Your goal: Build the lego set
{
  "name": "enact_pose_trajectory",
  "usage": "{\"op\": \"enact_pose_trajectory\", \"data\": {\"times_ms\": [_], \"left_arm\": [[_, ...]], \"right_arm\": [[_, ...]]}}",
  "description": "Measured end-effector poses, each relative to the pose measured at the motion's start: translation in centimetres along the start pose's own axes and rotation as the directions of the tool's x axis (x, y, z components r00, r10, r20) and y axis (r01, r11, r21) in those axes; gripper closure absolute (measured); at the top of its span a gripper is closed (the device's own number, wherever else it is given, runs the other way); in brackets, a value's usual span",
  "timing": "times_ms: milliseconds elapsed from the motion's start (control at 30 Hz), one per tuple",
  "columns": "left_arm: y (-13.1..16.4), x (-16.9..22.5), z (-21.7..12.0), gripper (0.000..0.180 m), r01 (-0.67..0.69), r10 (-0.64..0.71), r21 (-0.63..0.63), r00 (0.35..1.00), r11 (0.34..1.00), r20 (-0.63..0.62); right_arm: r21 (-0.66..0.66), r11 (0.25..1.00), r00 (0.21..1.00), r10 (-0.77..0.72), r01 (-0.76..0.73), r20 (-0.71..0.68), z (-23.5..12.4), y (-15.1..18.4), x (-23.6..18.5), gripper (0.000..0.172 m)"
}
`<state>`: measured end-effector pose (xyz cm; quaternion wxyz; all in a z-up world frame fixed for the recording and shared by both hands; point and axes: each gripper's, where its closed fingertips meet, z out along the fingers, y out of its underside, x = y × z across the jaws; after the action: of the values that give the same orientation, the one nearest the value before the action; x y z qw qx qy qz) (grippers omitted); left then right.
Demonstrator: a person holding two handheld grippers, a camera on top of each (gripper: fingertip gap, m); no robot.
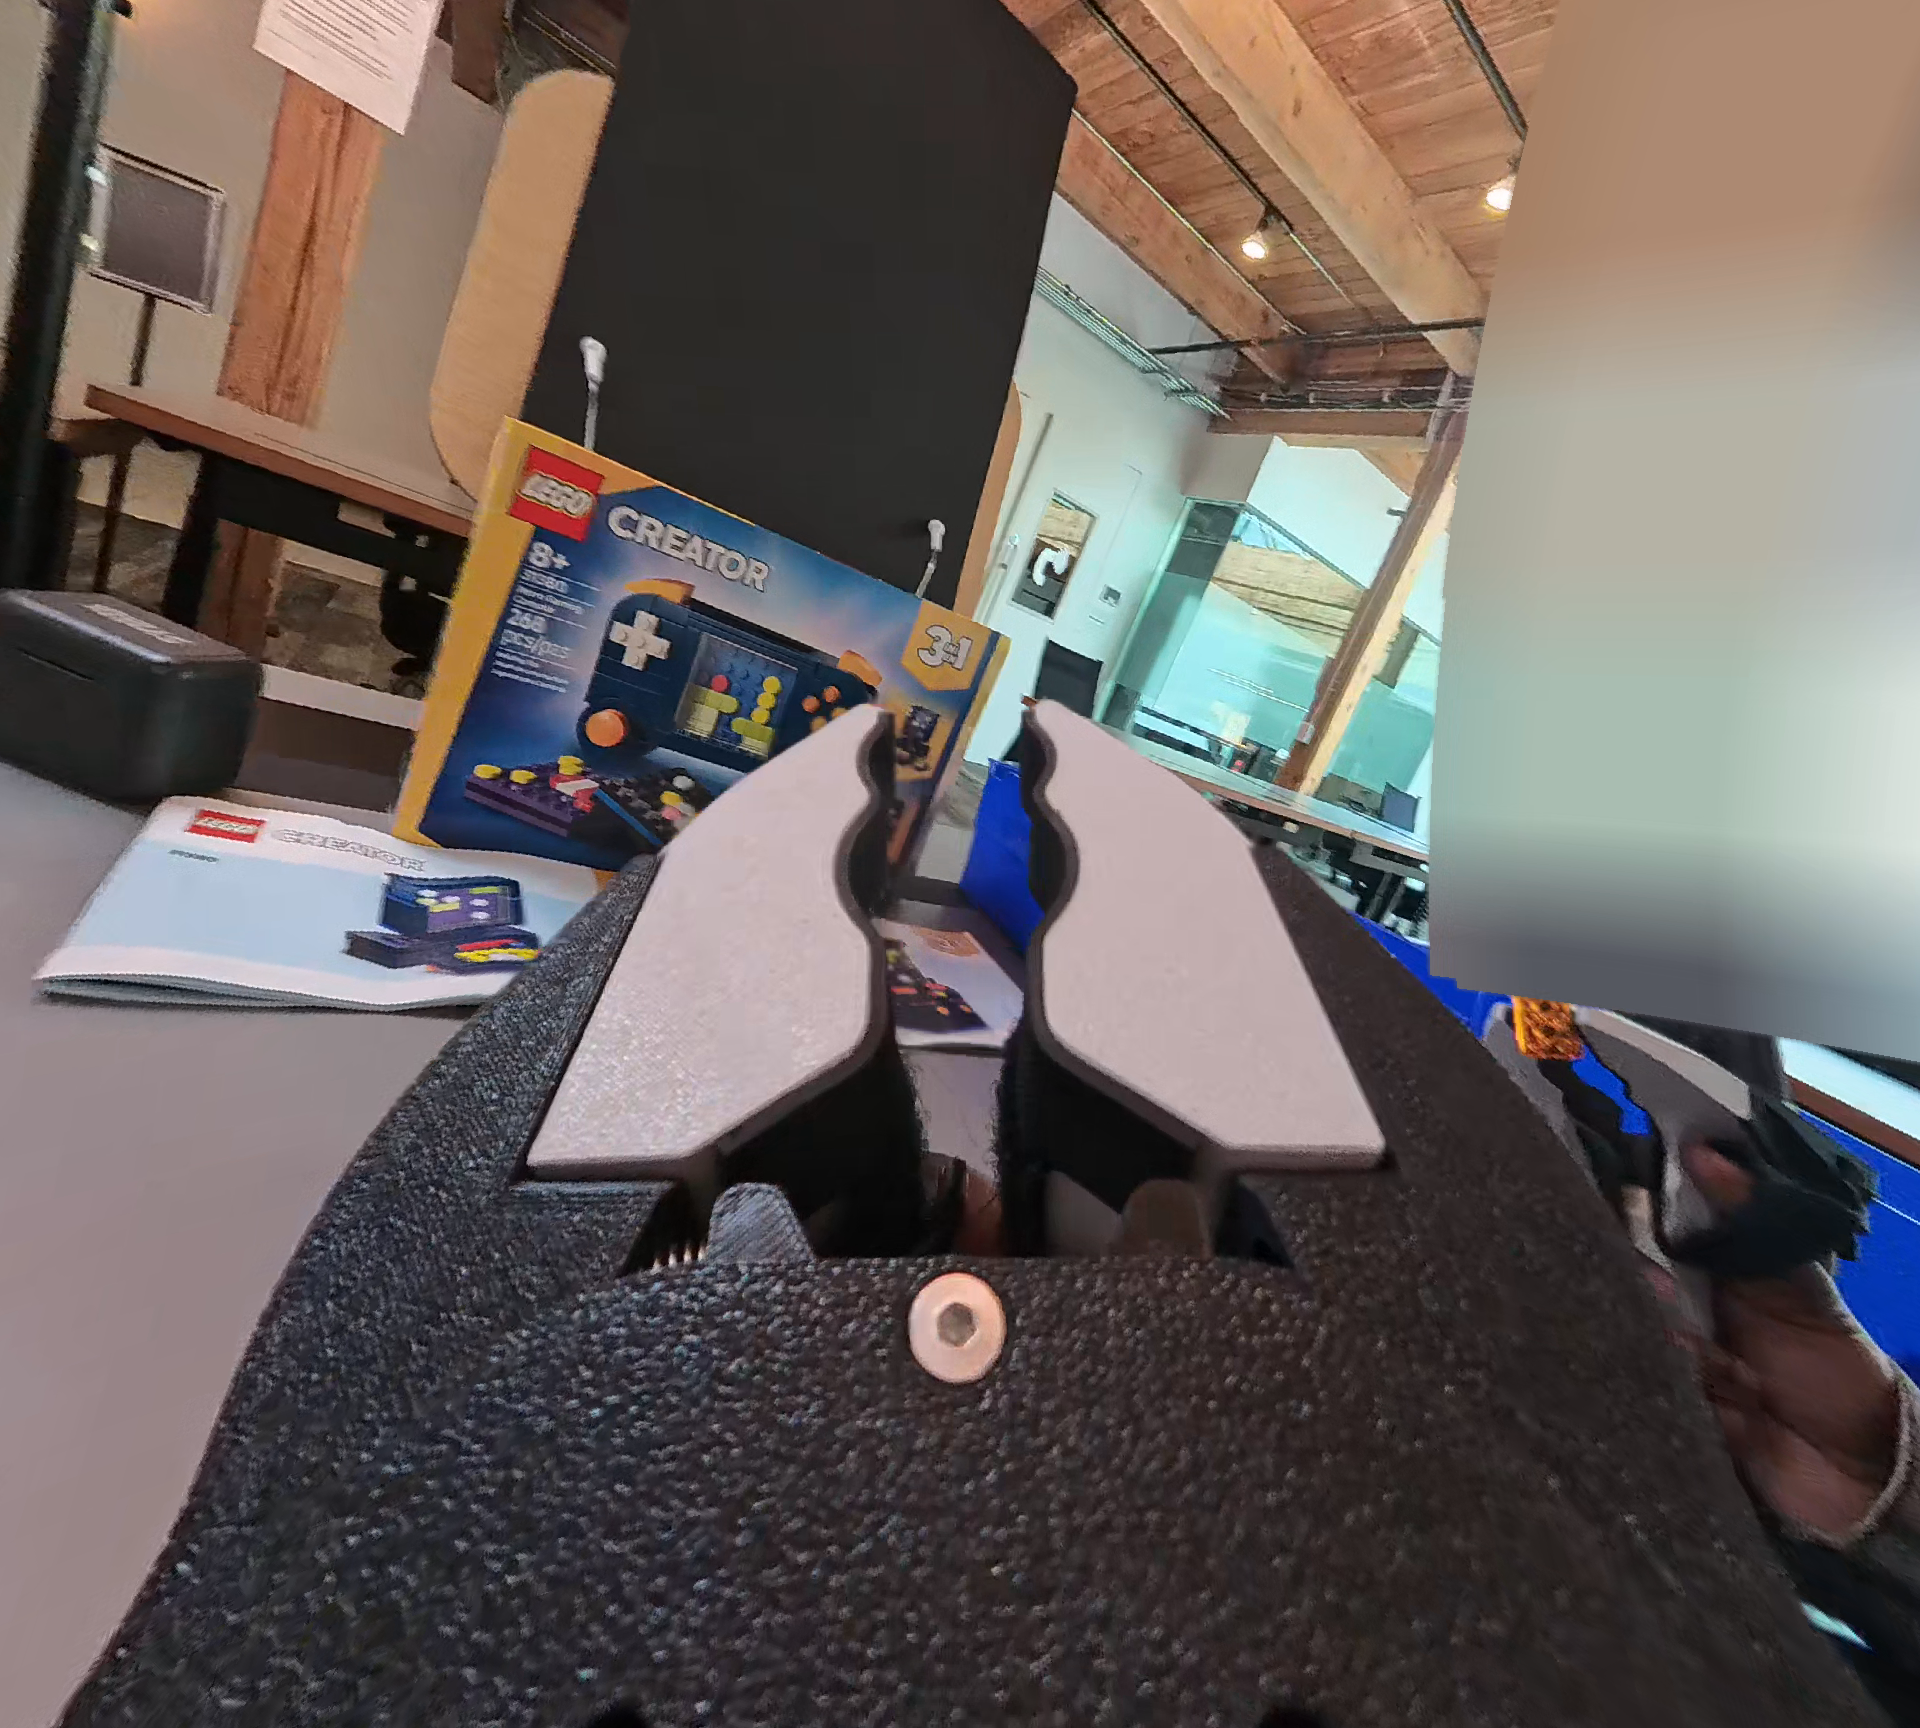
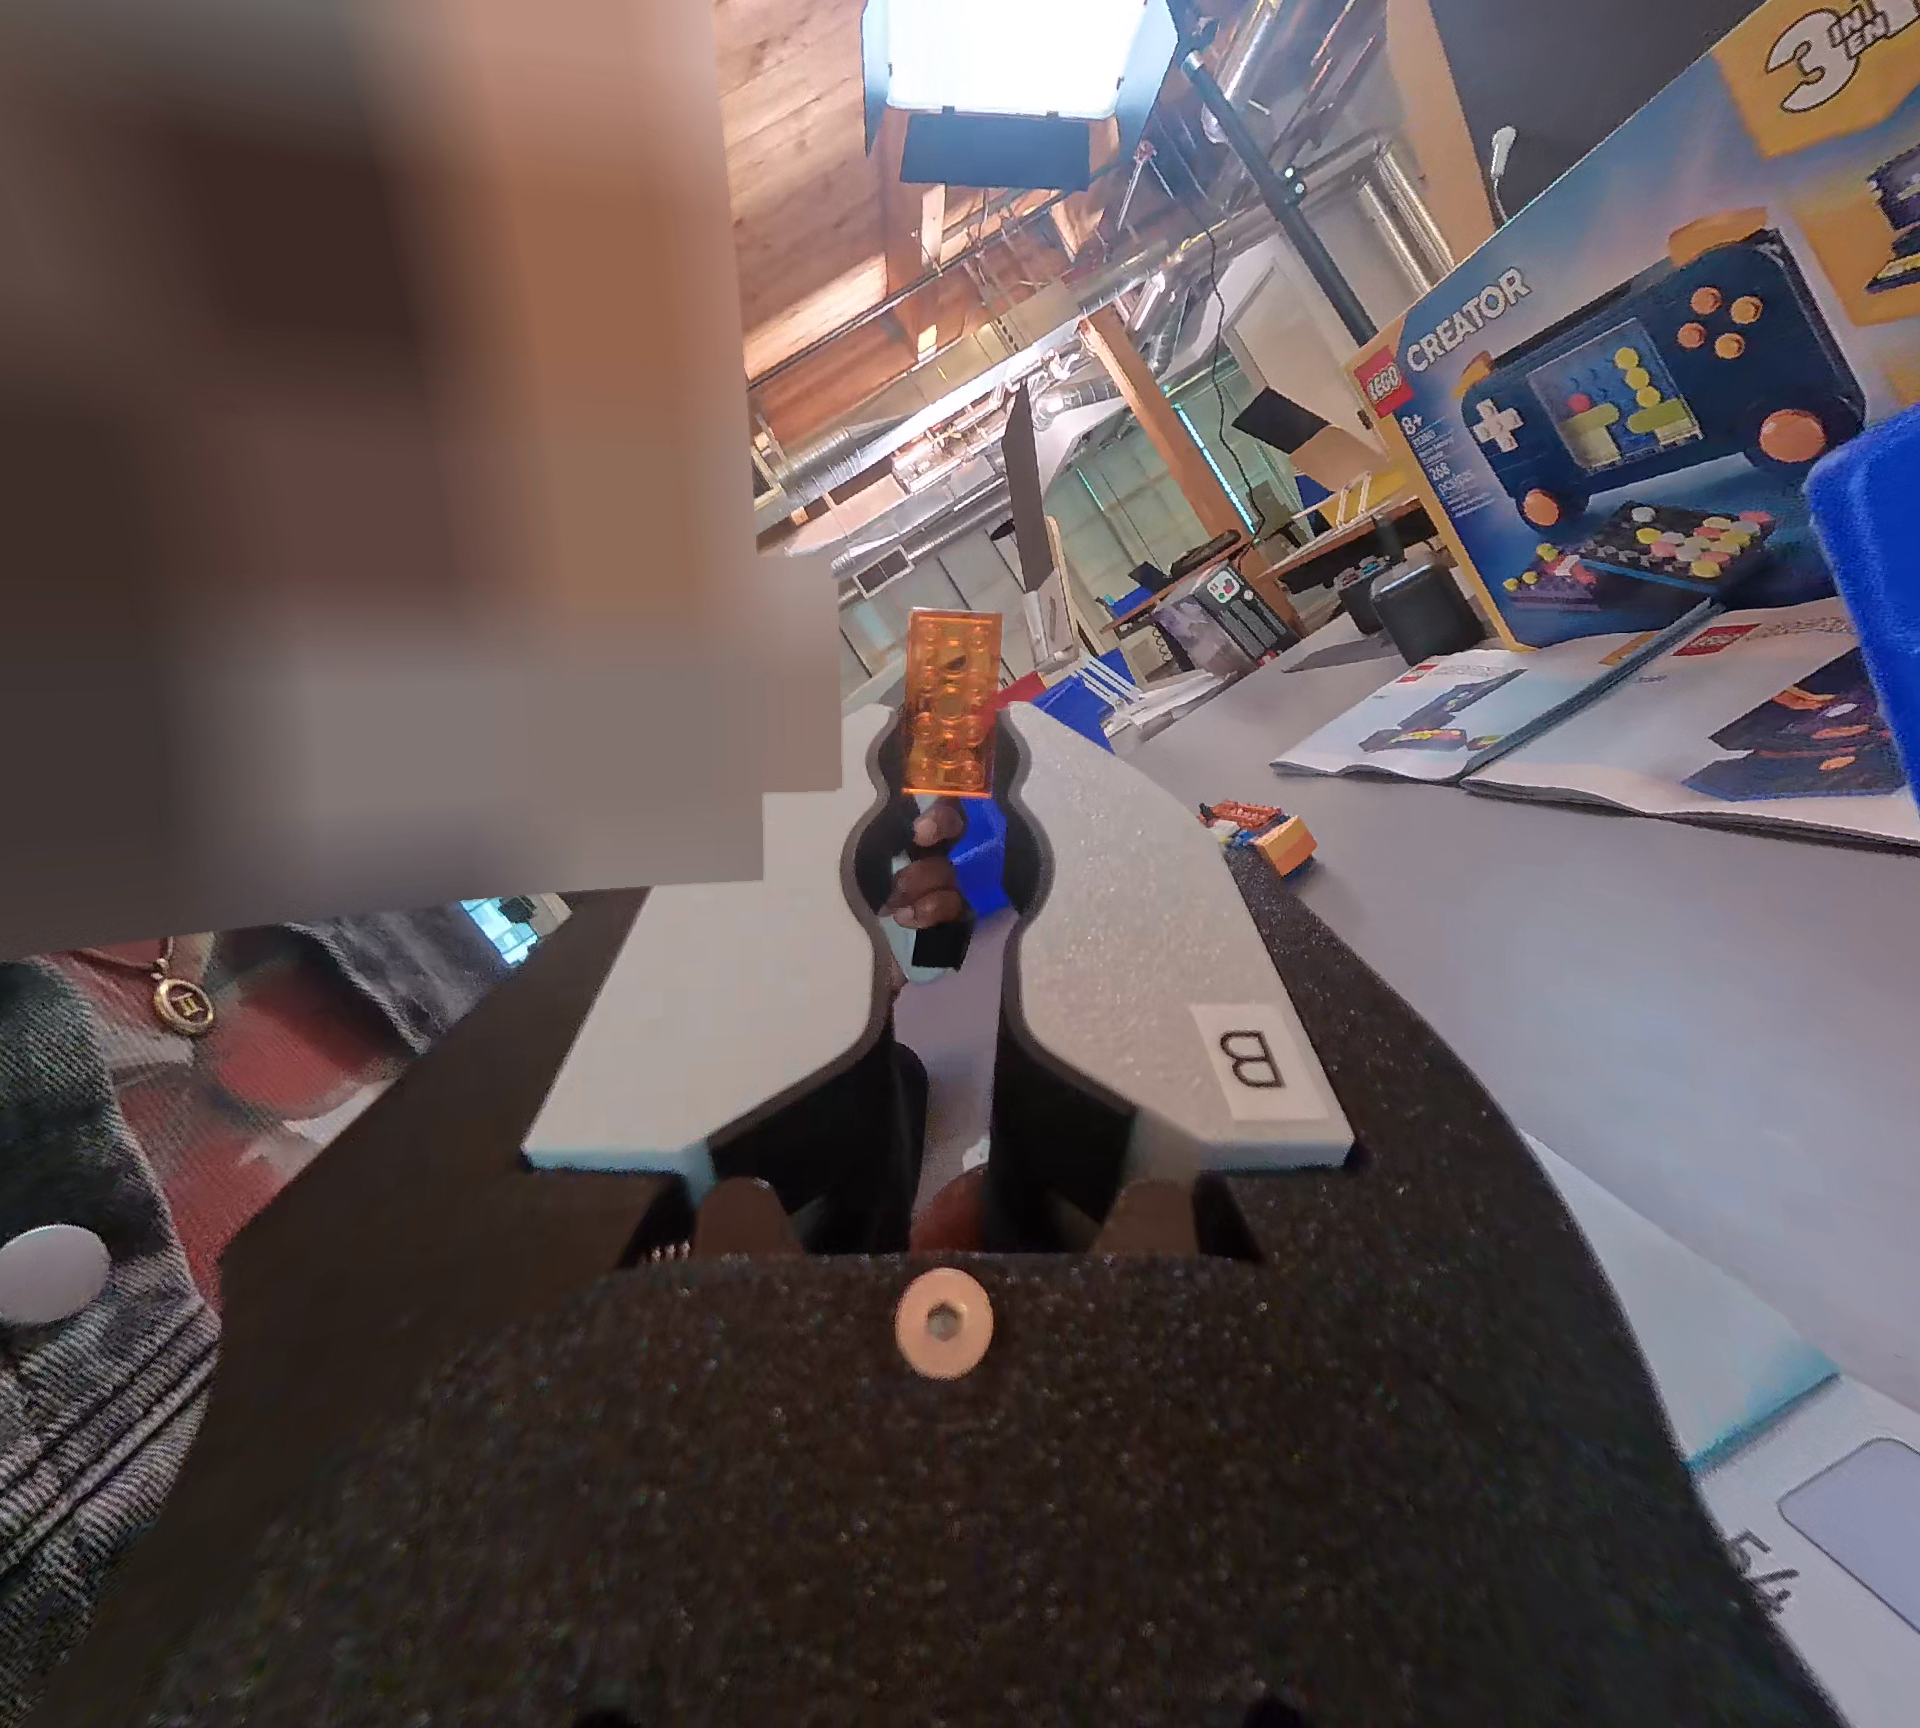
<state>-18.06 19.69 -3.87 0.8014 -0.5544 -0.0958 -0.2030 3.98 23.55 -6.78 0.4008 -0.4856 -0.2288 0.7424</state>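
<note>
Two hand-held grippers show. The right gripper (image 2: 948, 722), centre of the right wrist view, grips one translucent orange studded plate (image 2: 951, 704) upright between its grey fingertips, both pads against its edges. The left gripper (image 1: 956, 743), centre of the left wrist view, stands with a narrow gap between its fingers and nothing in it.

One toy brick box (image 1: 686, 650), blue with a yellow border, stands upright on the grey table (image 1: 156, 1211) at middle left. Two instruction booklets lie before it: one closed (image 1: 260, 920), one open (image 2: 1621, 733). A small cluster of loose bricks (image 2: 1262, 831) lies right of the right fingertips. One blue bin (image 2: 1870, 556) sits at the right edge; one lit panel lamp (image 2: 1023, 21) hangs upper centre. The printed wording on box and booklets is left untold.
</note>
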Motion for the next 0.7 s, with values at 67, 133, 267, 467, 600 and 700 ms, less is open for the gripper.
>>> {"op": "enact_pose_trajectory", "data": {"times_ms": [67, 133, 267, 467, 600, 700], "left_arm": [[-0.8, -0.7, -0.3, 0.159, -0.031, 0.03, 0.034, 0.998, 0.999, 0.047], [-1.2, -1.1, -0.6, 0.16, -0.062, 0.058, 0.05, 0.995, 0.997, 0.079], [-1.4, -1.2, -0.7, 0.16, -0.08, 0.075, 0.052, 0.993, 0.995, 0.091], [-1.0, -0.8, -0.5, 0.161, -0.125, 0.122, 0.026, 0.988, 0.992, 0.09], [-0.6, -0.4, -0.4, 0.161, -0.153, 0.152, 0.006, 0.985, 0.988, 0.081], [-0.4, -0.2, -0.3, 0.161, -0.181, 0.181, -0.01, 0.98, 0.983, 0.079]], "right_arm": [[-0.023, 1.0, 1.0, -0.015, 0.015, -0.006, 0.2, 0.3, 0.0, 0.156], [-0.046, 0.998, 0.999, -0.032, 0.031, -0.014, 0.3, 0.7, 0.0, 0.156], [-0.061, 0.997, 0.999, -0.043, 0.042, -0.019, 0.4, 0.9, 0.0, 0.156], [-0.071, 0.996, 0.998, -0.061, 0.059, -0.022, 0.4, 1.0, -0.1, 0.156], [-0.1, 0.992, 0.997, -0.075, 0.071, -0.033, 0.6, 1.5, 0.0, 0.156], [-0.117, 0.99, 0.996, -0.083, 0.079, -0.037, 0.6, 1.8, 0.0, 0.156]]}}
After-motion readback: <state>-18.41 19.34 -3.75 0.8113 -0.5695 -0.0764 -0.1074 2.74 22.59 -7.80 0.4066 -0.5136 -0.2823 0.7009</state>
